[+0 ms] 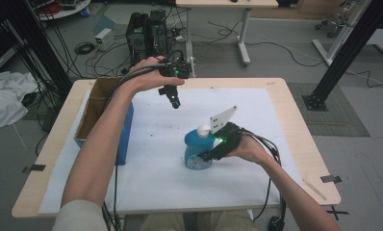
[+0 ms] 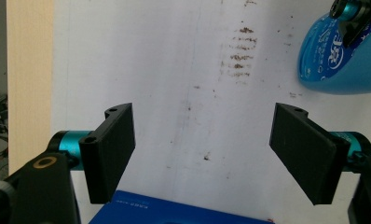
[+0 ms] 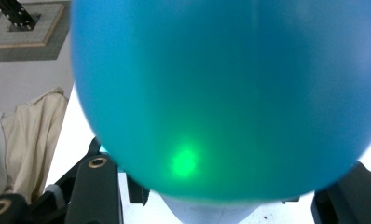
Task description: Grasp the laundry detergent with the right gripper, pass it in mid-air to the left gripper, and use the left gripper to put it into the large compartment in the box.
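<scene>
Item: blue bottle (image 1: 197, 150), white cap, standing upright near the middle of the white sheet (image 1: 151, 187) on the table (image 1: 300, 144); long axis vertical.

Right gripper (image 1: 210, 155): at the bottle's right flank, jaws either side of the body and drawn in on it; the bottle bulks right against the right gripper view, and the pinch looks set, though pad contact itself is hidden.

Left gripper (image 1: 172, 98): raised over the sheet's far part, well apart from the bottle; jaws spread, nothing between them.

Also present: blue box (image 1: 123, 139) and cardboard box (image 1: 94, 108) at the left edge.

Relation for the next move: the right hand is nearer; the bottle lies level with its jaws, gripped across its width.
</scene>
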